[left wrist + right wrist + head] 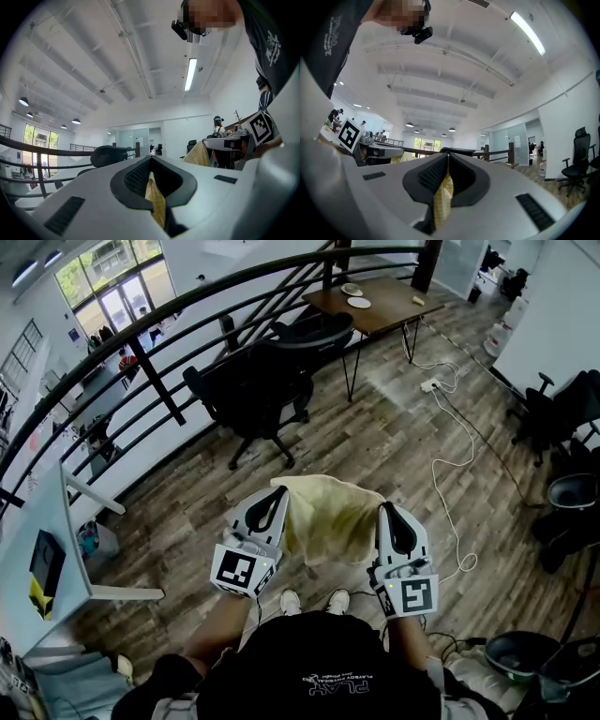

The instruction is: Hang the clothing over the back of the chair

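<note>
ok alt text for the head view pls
From above, a person holds a yellow cloth between the left gripper and right gripper, each shut on an edge. A black office chair stands ahead on the wood floor.

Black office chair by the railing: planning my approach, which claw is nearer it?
Left. The left claw points almost at the black office chair; the right claw is farther off, rightward.

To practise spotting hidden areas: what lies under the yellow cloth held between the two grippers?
Just past the lower edge of the yellow cloth, two white shoes stand on the wooden floor. The floor directly beneath the cloth is covered and cannot be seen.
</note>
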### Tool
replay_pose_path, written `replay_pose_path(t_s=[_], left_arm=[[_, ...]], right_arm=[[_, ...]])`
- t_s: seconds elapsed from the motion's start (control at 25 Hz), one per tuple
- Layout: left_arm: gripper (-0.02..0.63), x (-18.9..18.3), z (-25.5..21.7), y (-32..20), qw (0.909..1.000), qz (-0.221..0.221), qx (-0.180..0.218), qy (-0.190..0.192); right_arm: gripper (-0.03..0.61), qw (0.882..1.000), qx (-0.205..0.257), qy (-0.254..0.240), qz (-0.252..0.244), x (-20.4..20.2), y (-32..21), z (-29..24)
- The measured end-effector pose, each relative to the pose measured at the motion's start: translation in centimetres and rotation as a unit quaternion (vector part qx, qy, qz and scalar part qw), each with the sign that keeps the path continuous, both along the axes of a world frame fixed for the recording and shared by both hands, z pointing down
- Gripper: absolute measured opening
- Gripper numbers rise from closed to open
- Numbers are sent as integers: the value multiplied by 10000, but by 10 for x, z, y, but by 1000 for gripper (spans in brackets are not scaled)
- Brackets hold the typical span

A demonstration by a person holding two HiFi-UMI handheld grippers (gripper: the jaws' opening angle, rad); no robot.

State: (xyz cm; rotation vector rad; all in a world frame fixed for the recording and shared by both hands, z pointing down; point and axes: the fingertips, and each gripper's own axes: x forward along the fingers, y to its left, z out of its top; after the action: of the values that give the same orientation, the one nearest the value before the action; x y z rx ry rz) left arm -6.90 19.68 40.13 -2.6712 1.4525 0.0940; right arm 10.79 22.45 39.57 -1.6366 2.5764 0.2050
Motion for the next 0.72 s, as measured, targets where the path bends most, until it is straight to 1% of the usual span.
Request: replay_pose_path(t_s=[0.12, 0.28, 0.48, 0.72], left_arm=[[14, -3, -2, -5, 10000, 19, 83, -51], [14, -9, -2, -13, 9999, 103, 122, -8], [14, -15, 7, -21, 9993, 371, 6, 92], [14, -23, 7, -30, 9986, 521, -18, 105]], right_arm=[[26, 10000, -6, 93, 20, -7, -8, 0], [26, 9998, 20, 133, 163, -12, -17, -2], [26, 9990, 106, 295, 303, -16, -23, -2], [26, 9976, 193, 441, 491, -20, -29, -5]])
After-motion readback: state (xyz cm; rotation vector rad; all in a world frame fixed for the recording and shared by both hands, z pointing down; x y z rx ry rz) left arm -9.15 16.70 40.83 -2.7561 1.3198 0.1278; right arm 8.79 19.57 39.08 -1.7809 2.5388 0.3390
